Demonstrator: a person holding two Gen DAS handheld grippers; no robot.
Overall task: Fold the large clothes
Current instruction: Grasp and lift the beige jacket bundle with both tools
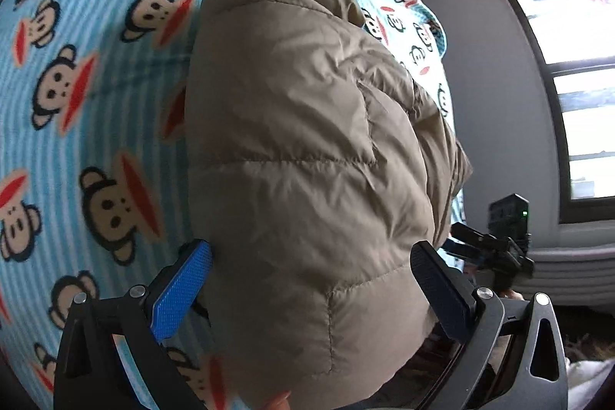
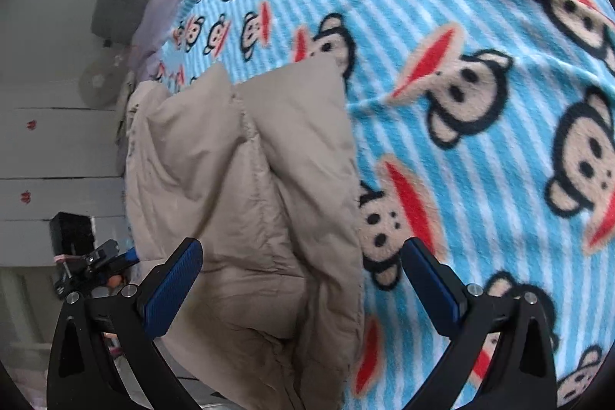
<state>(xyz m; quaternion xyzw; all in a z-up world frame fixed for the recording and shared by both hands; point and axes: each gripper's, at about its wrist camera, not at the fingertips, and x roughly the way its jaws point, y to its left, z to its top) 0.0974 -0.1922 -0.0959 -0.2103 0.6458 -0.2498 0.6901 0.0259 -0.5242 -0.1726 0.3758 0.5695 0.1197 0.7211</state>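
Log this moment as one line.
left gripper: open, straddling jacket | right gripper: open | jacket on blanket

Matt quilted jacket (image 1: 307, 156), fuzzy fleece blanket (image 2: 480, 25), ribbed blue fingers (image 1: 180, 294)

Black tool (image 1: 311, 279), blue ribbed pads (image 1: 180, 294)

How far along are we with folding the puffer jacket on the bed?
Partly done, it seems: the tan puffer jacket lies on the monkey-print blanket, doubled over itself along its length, with layered panels showing in the right wrist view. In hand: nothing. The left gripper and right gripper are both open, straddling the near end. Left: probably a crosswise fold to make it compact, then smoothing.
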